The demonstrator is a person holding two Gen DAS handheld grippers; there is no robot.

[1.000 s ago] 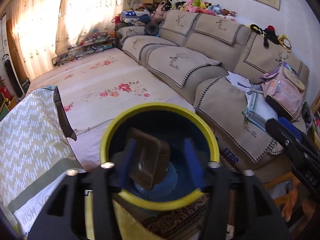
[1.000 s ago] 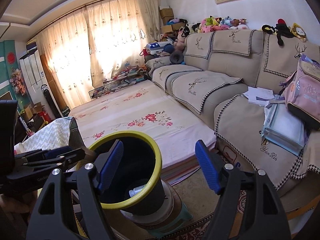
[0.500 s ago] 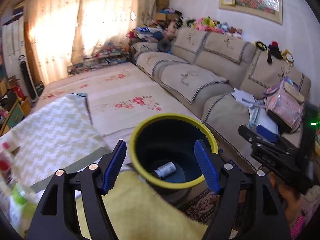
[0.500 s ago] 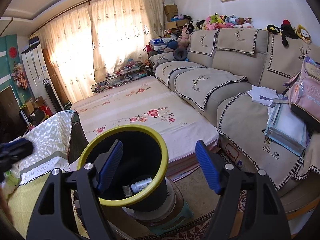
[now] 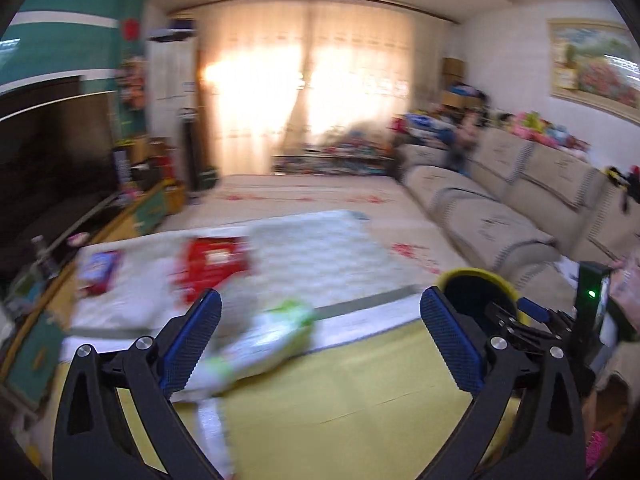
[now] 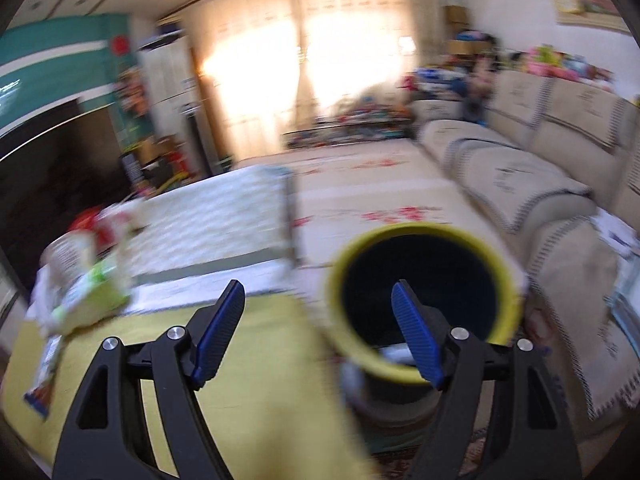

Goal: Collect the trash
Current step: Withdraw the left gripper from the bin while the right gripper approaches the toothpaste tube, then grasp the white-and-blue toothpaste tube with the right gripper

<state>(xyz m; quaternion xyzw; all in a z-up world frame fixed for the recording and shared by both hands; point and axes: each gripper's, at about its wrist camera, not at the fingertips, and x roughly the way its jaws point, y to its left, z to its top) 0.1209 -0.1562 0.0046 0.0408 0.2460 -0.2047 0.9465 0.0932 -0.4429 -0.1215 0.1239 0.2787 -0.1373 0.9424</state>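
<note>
Wrapper (image 5: 276, 332), crumpled green-white, blurred; left gripper (image 5: 320, 344) just spread, right gripper (image 6: 316, 332) apart, empty.

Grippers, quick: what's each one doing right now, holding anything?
Left gripper: open, jaws have just been opening, nothing between them.
Right gripper: open, empty.

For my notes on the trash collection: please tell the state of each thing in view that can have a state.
Left claw: open, nothing between the pads, jaws just opened further.
Right claw: open, holding nothing.
Yellow-rimmed bin: upright, no lid on.
Green-white wrapper: lying on the table, not yet collected.
Red packet: lying on the table.
Curtains: drawn shut.
</note>
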